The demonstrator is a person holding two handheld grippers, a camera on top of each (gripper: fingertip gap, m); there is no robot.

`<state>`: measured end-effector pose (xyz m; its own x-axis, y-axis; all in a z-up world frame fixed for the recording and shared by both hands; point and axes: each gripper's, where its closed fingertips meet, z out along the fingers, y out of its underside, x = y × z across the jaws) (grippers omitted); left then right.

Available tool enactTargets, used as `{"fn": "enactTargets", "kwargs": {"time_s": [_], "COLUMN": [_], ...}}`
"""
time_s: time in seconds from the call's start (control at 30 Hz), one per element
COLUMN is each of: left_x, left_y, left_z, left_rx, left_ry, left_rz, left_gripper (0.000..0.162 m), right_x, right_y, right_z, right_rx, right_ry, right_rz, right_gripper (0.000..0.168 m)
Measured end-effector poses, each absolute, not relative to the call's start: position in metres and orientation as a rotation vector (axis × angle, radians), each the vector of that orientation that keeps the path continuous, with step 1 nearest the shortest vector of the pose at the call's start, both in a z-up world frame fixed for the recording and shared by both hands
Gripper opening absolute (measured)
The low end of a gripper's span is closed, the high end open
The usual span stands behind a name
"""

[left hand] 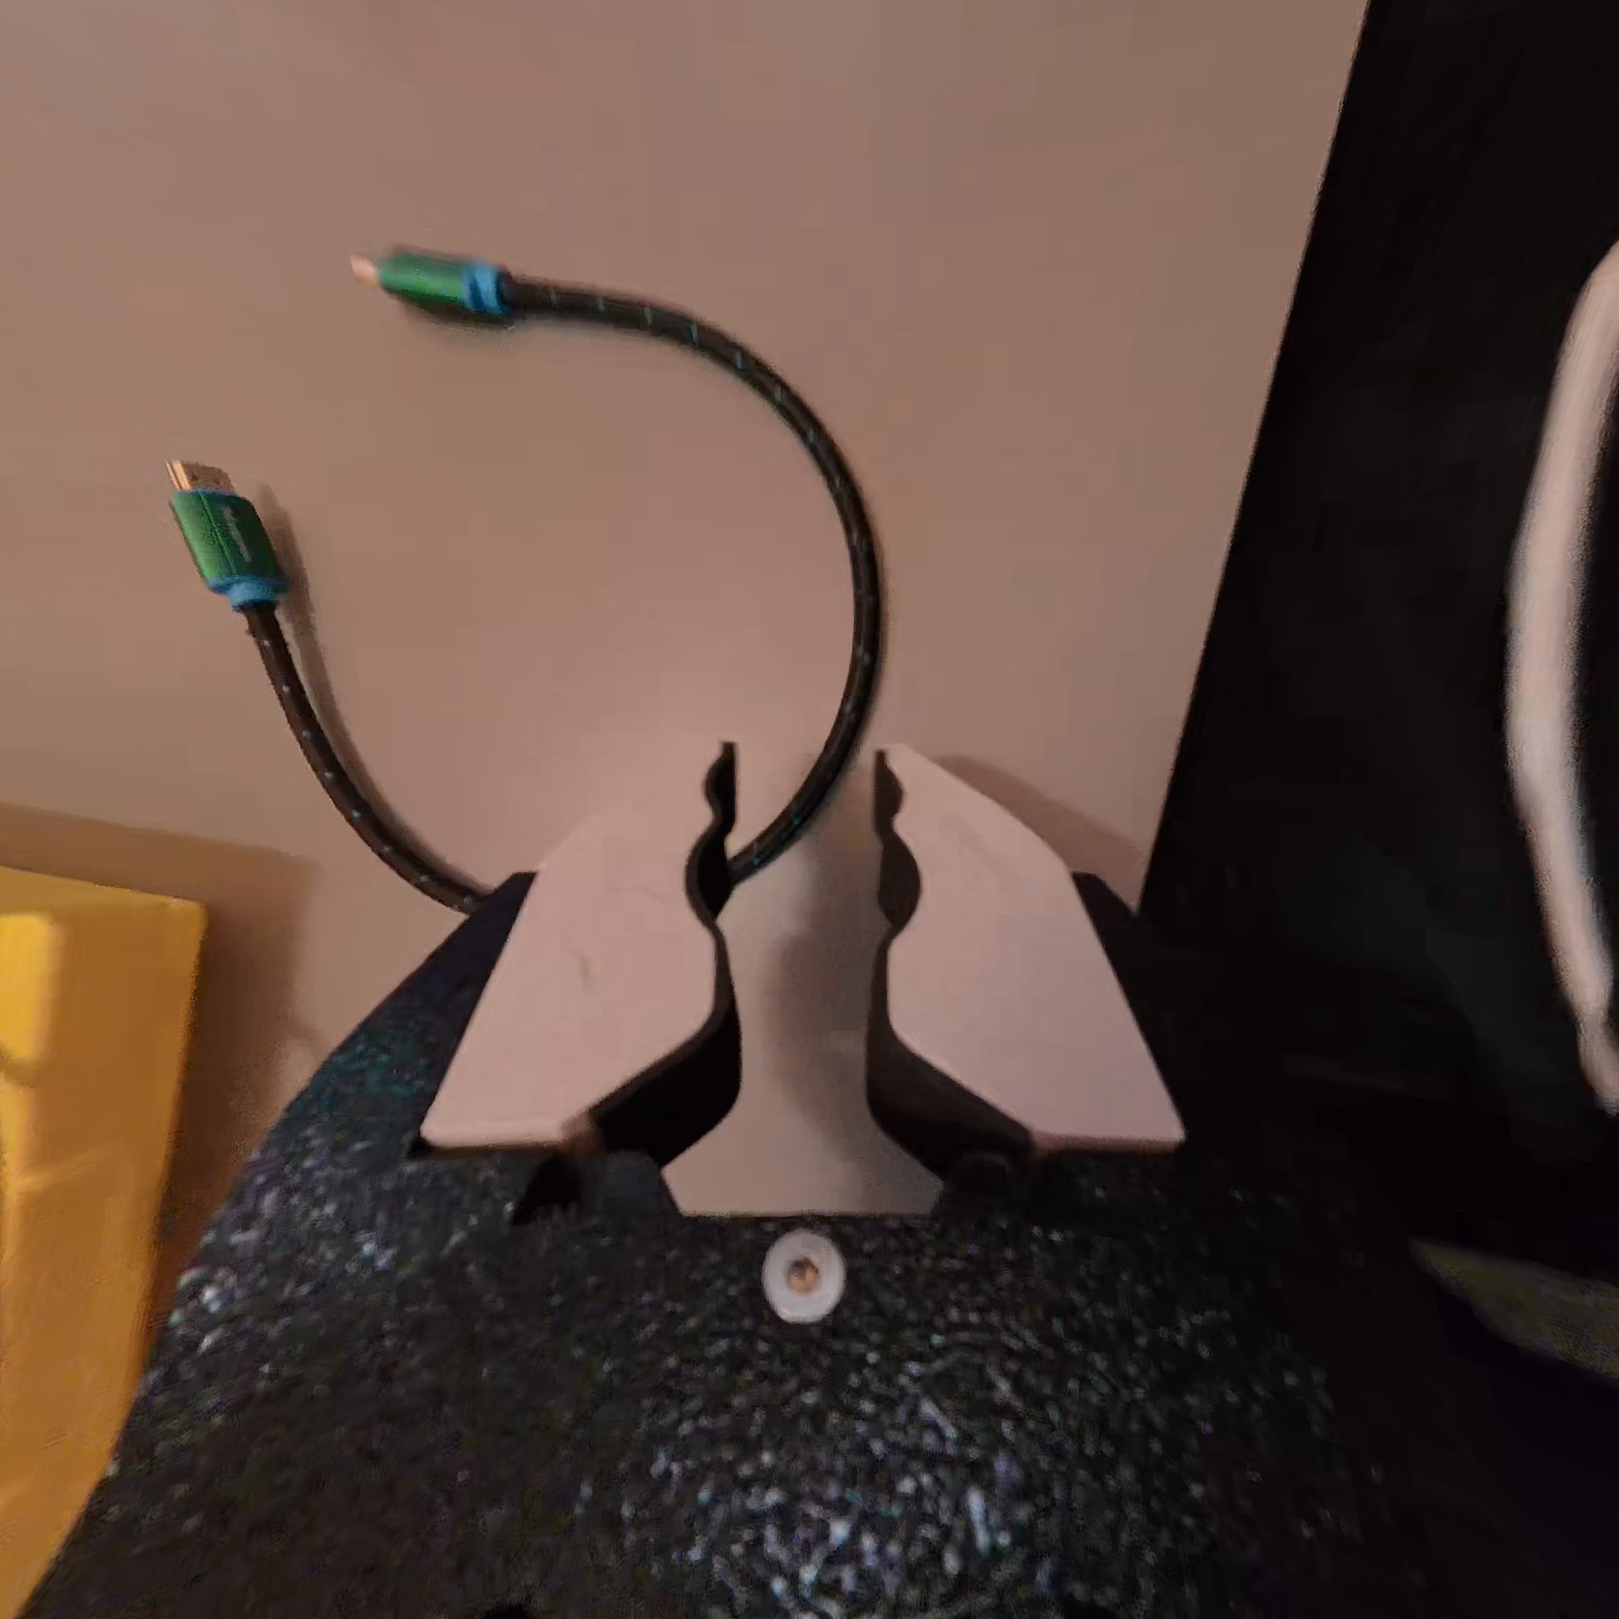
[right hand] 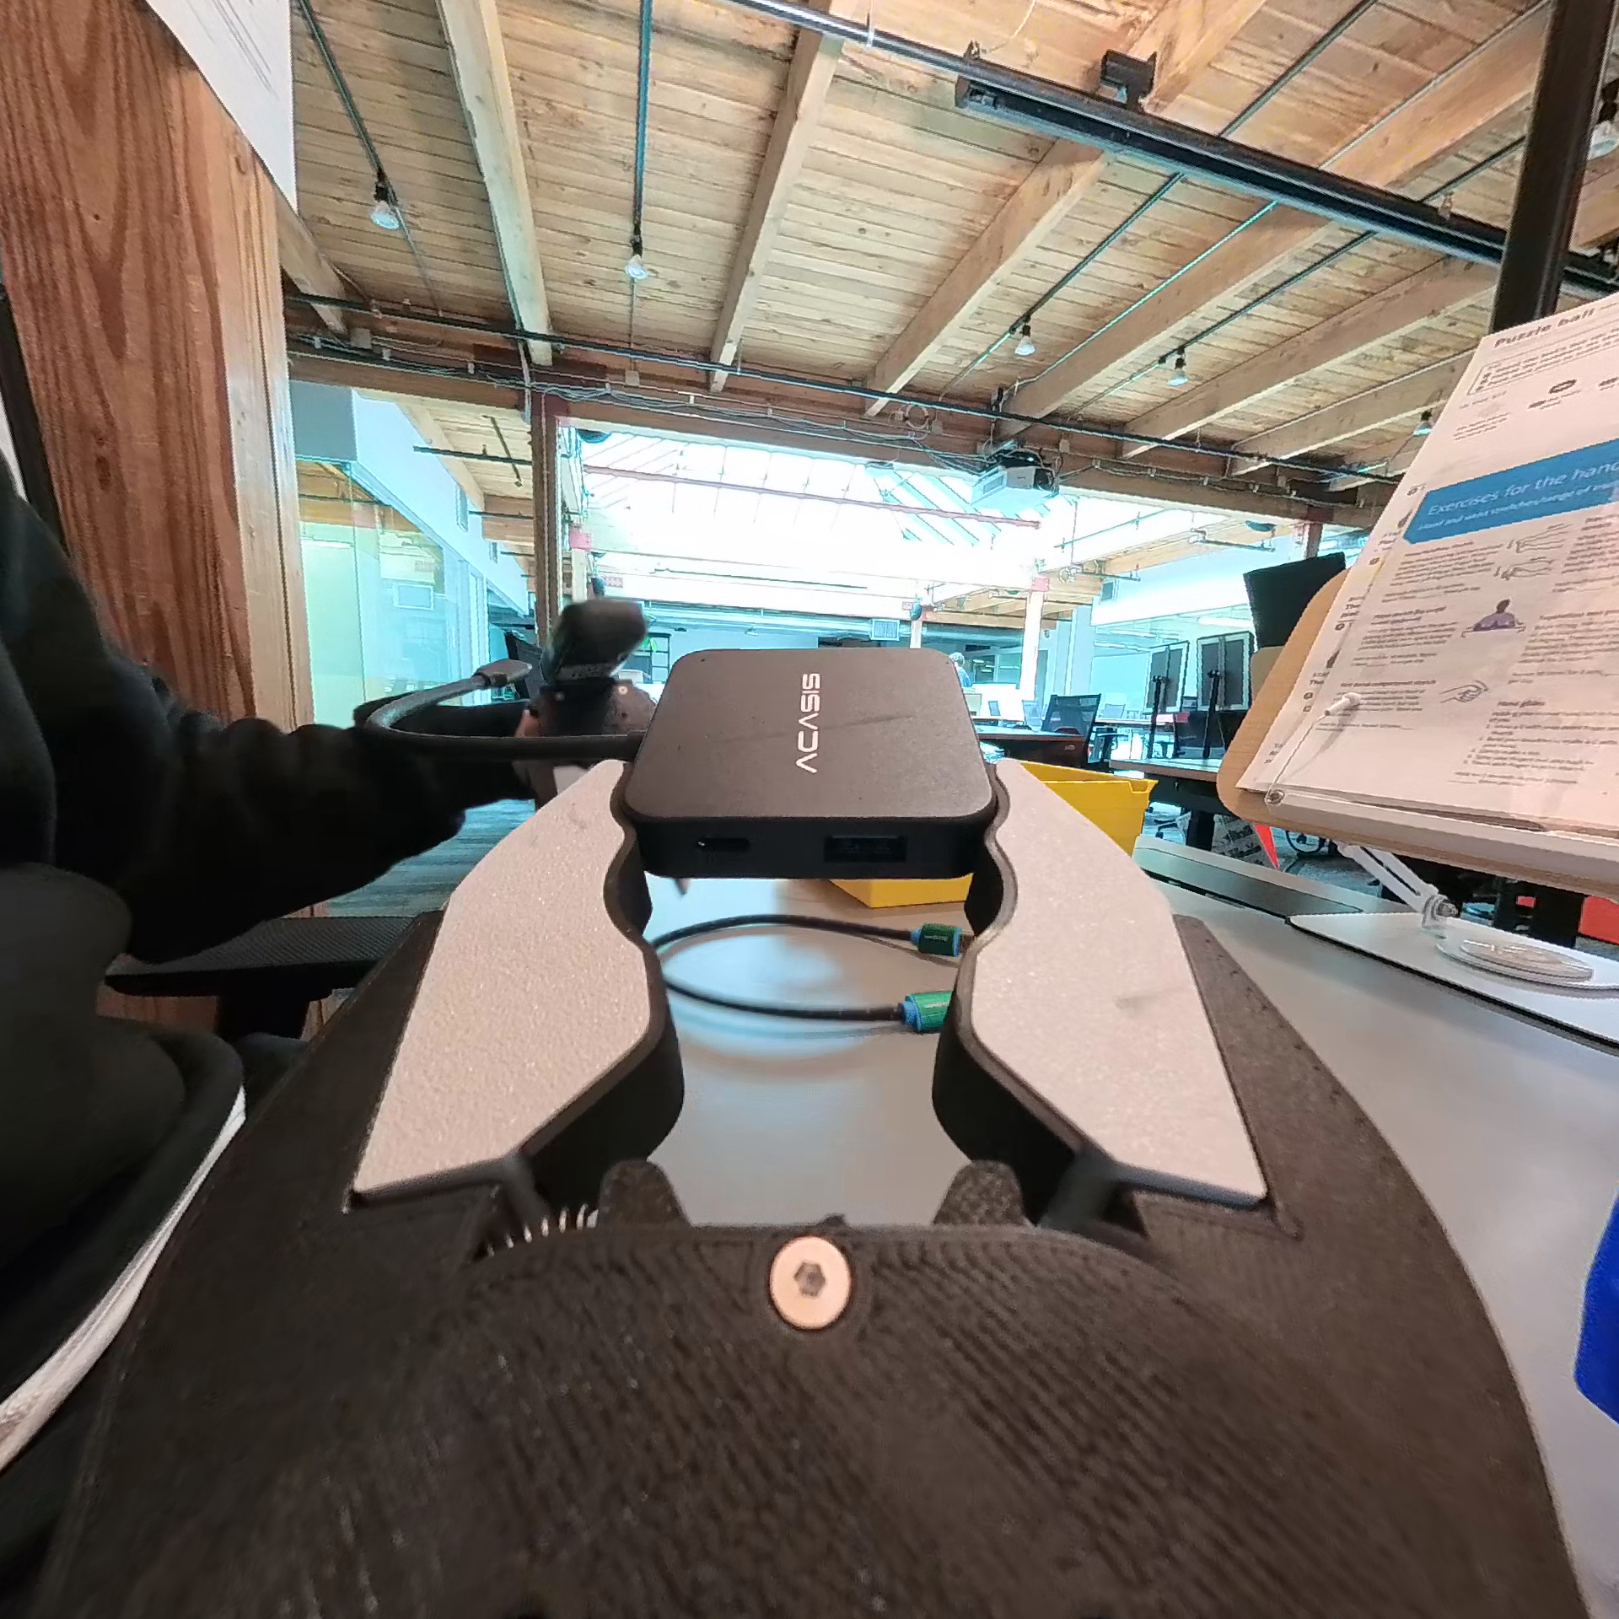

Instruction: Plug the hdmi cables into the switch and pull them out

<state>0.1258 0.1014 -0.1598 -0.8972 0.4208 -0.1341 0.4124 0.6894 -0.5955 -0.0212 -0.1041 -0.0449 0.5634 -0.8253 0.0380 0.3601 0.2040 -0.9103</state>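
In the right wrist view my right gripper (right hand: 810, 788) is shut on a flat black switch box (right hand: 806, 736) and holds it level above the white table (right hand: 1314, 1095). A braided black HDMI cable (right hand: 788, 924) lies curled on the table below it, and both its green plugs (right hand: 933, 939) are free. In the left wrist view my left gripper (left hand: 802, 771) is open and empty, pointing down just above the same cable (left hand: 863, 561). The cable runs under the left fingertip. Its two green plugs (left hand: 442, 285) (left hand: 229, 547) lie further ahead to the left.
A yellow bin (right hand: 1086, 797) stands behind the switch and also shows at the left edge of the left wrist view (left hand: 79, 1139). A tilted wooden stand with a printed sheet (right hand: 1445, 657) is at the right. A person's black sleeve (right hand: 263, 788) reaches in from the left.
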Motion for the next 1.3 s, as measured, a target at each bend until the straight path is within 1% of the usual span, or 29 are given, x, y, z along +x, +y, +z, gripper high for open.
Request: {"fn": "enactTargets", "kwargs": {"time_s": [0.03,0.07,0.13,0.17,0.23,0.33,0.43,0.57,0.6,0.63,0.73,0.87,0.93,1.03,1.13,1.2,1.3], "left_x": [0.124,0.127,0.135,0.132,0.123,0.120,0.124,0.149,0.152,0.152,0.142,0.104,0.094,0.092,0.085,0.078,0.070], "left_y": [0.091,0.076,0.043,0.030,0.008,-0.018,-0.038,-0.051,-0.055,-0.058,-0.068,-0.060,-0.048,-0.038,-0.043,-0.045,-0.048], "left_z": [-0.150,-0.141,-0.129,-0.130,-0.143,-0.170,-0.188,-0.193,-0.193,-0.194,-0.196,-0.196,-0.195,-0.192,-0.187,-0.187,-0.188], "left_rx": [-0.608,-0.478,-0.154,-0.045,0.099,0.179,0.247,0.436,0.442,0.443,0.317,-0.261,-0.517,-0.682,-0.738,-0.817,-0.932], "left_ry": [-2.837,-2.834,-2.879,-2.889,-2.946,-3.062,-3.074,-3.112,-3.115,-3.105,-3.047,-2.891,-2.831,-2.826,-2.848,-2.874,-2.880], "left_rz": [1.122,1.257,1.474,1.507,1.454,1.311,1.240,1.210,1.212,1.209,1.177,1.066,1.028,1.027,1.125,1.166,1.229], "left_gripper": [0.038,0.042,0.045,0.048,0.048,0.050,0.052,0.051,0.050,0.045,0.014,0.008,0.007,0.008,0.028,0.036,0.035], "right_x": [-0.021,-0.021,-0.021,-0.020,-0.021,-0.021,-0.022,-0.021,-0.021,-0.021,-0.021,-0.021,-0.021,-0.021,-0.021,-0.021,-0.021], "right_y": [-0.104,-0.104,-0.104,-0.104,-0.105,-0.104,-0.104,-0.104,-0.104,-0.104,-0.103,-0.103,-0.103,-0.103,-0.103,-0.103,-0.102], "right_z": [-0.045,-0.045,-0.045,-0.045,-0.045,-0.045,-0.045,-0.045,-0.045,-0.045,-0.045,-0.045,-0.045,-0.045,-0.045,-0.045,-0.045], "right_rx": [-1.069,-1.069,-1.070,-1.069,-1.067,-1.067,-1.067,-1.071,-1.072,-1.073,-1.075,-1.075,-1.078,-1.078,-1.077,-1.076,-1.077], "right_ry": [0.526,0.526,0.527,0.529,0.527,0.524,0.522,0.522,0.522,0.522,0.520,0.517,0.516,0.517,0.518,0.517,0.515], "right_rz": [-0.880,-0.879,-0.878,-0.879,-0.881,-0.887,-0.883,-0.880,-0.878,-0.877,-0.875,-0.874,-0.870,-0.869,-0.869,-0.869,-0.870], "right_gripper": [0.072,0.072,0.072,0.072,0.072,0.073,0.073,0.072,0.072,0.073,0.072,0.072,0.072,0.072,0.073,0.073,0.072]}}
